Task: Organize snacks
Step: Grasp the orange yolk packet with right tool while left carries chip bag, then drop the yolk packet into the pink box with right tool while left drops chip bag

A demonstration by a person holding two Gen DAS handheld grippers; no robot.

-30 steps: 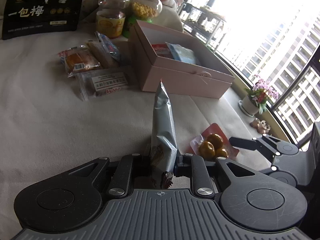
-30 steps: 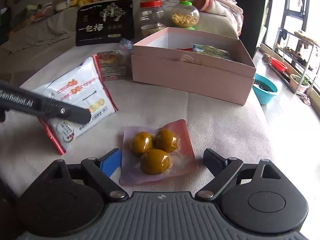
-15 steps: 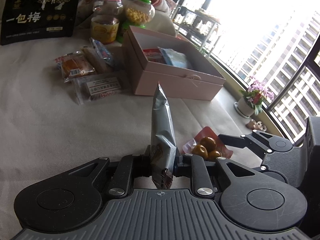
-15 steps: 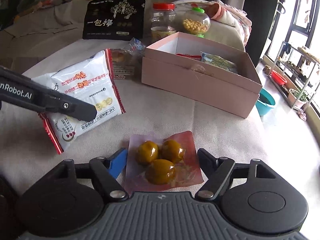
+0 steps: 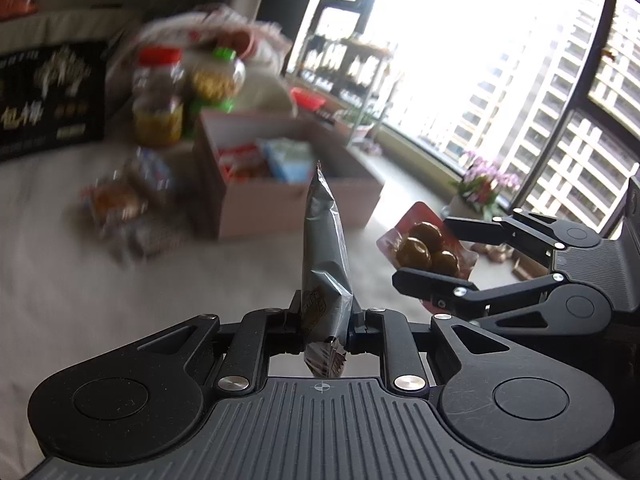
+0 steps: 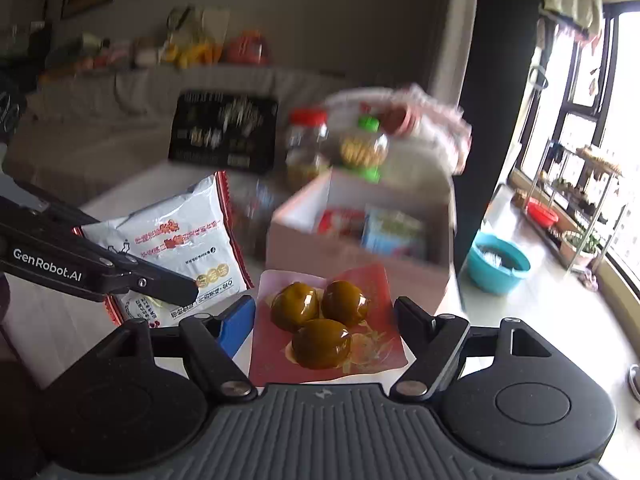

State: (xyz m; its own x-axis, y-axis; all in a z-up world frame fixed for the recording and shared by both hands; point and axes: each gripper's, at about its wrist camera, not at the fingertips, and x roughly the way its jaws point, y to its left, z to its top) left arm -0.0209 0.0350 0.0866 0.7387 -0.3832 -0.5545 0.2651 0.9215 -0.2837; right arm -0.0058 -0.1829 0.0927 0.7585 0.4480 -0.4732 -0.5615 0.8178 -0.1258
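My left gripper (image 5: 324, 318) is shut on a silver and white snack bag (image 5: 325, 256), held upright on edge above the table; the bag's white printed face shows in the right wrist view (image 6: 176, 248). My right gripper (image 6: 324, 316) is shut on a red pack of three brown glazed balls (image 6: 320, 320) and holds it lifted off the table; the pack also shows in the left wrist view (image 5: 428, 246). The open pink box (image 5: 288, 200) stands ahead of both grippers (image 6: 352, 248) with packets inside.
Loose wrapped snacks (image 5: 120, 204) lie left of the box. Two jars (image 5: 160, 96) and a black bag (image 5: 48, 96) stand behind it. A blue bowl (image 6: 498, 262) sits on the floor to the right. The table edge drops off on the right toward the window.
Both grippers have risen and moved toward the box. The right gripper closed on the ball pack and lifted it off the table. The left still holds its bag.
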